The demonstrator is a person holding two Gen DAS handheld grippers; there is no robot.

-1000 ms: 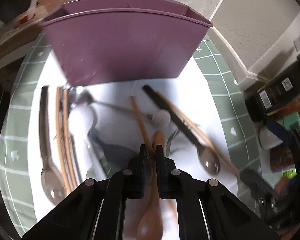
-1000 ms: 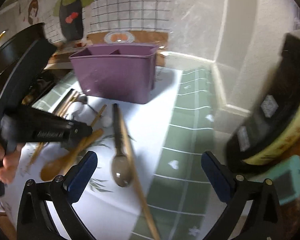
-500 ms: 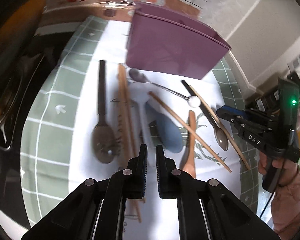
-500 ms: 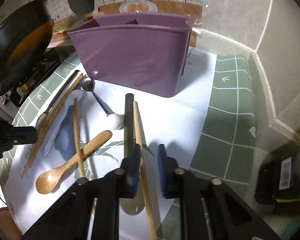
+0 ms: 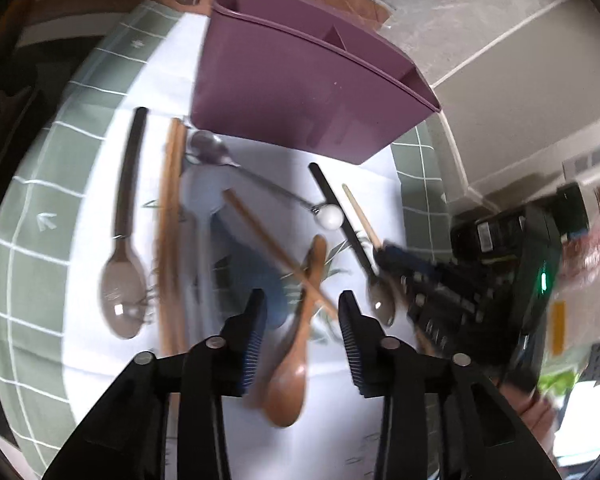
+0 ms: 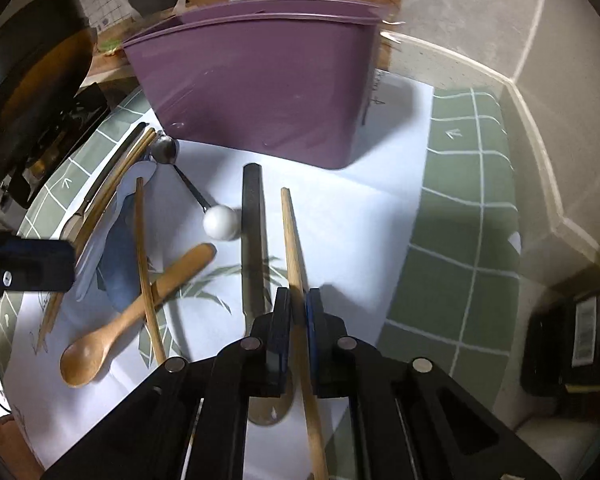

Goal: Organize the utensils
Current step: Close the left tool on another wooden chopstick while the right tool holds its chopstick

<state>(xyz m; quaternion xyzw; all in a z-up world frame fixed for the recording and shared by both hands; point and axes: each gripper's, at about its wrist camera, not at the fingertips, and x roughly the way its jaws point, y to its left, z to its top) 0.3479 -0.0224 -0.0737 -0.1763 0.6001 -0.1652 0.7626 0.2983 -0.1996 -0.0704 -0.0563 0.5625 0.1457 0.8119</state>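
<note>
Pinching the chopstick (image 6: 291,240) partway along its length, your right gripper (image 6: 298,312) has its jaws clamped on it above the table (image 6: 380,216), short of the purple caddy (image 6: 260,80). It looks light, stiff and slick, so it may pivot. Your left gripper (image 5: 300,312) hangs spread over the wooden spoon (image 5: 296,344).

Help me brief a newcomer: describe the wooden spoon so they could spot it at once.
Start at the purple caddy standing at the back of the white mat. In front of it, left of the black-handled spoon, lies the wooden spoon, a chopstick crossing its handle. It is the only wooden piece with a bowl; the other wooden pieces are plain sticks.
</note>
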